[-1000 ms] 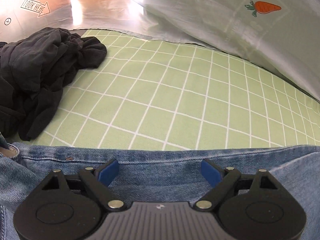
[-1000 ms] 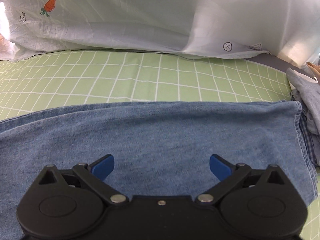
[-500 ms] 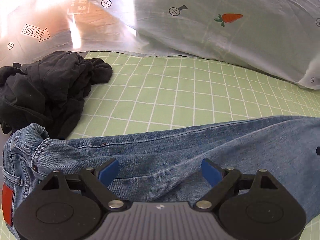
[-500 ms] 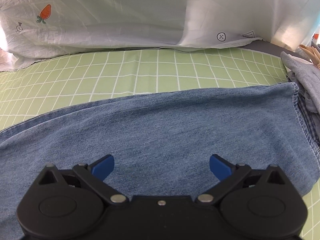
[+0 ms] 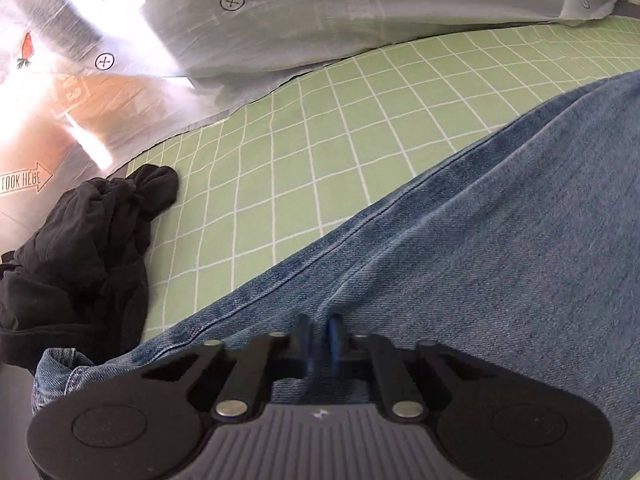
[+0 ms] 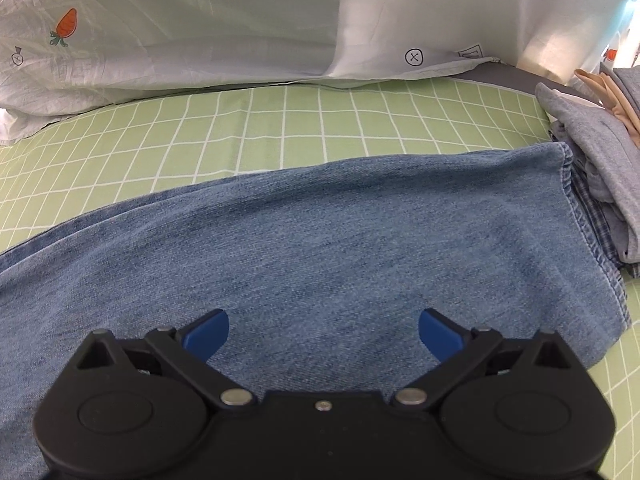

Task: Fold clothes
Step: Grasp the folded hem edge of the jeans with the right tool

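Note:
Blue jeans (image 5: 500, 248) lie stretched across a green checked sheet (image 5: 312, 136). In the left wrist view my left gripper (image 5: 319, 330) is shut on a pinch of denim near the waist end, its blue pads close together. In the right wrist view the jeans (image 6: 320, 240) lie flat, with the leg hem at the right. My right gripper (image 6: 323, 330) is open and empty, hovering over the leg, its blue fingertips (image 6: 208, 330) wide apart.
A crumpled black garment (image 5: 80, 256) lies left of the jeans' waist. A white pillow with carrot prints (image 6: 240, 20) runs along the far side. Folded grey and plaid clothes (image 6: 600, 176) are stacked right of the hem.
My left gripper has gone from open to shut on the denim and has turned, so the view now tilts along the leg. My right gripper stays open and has barely moved.

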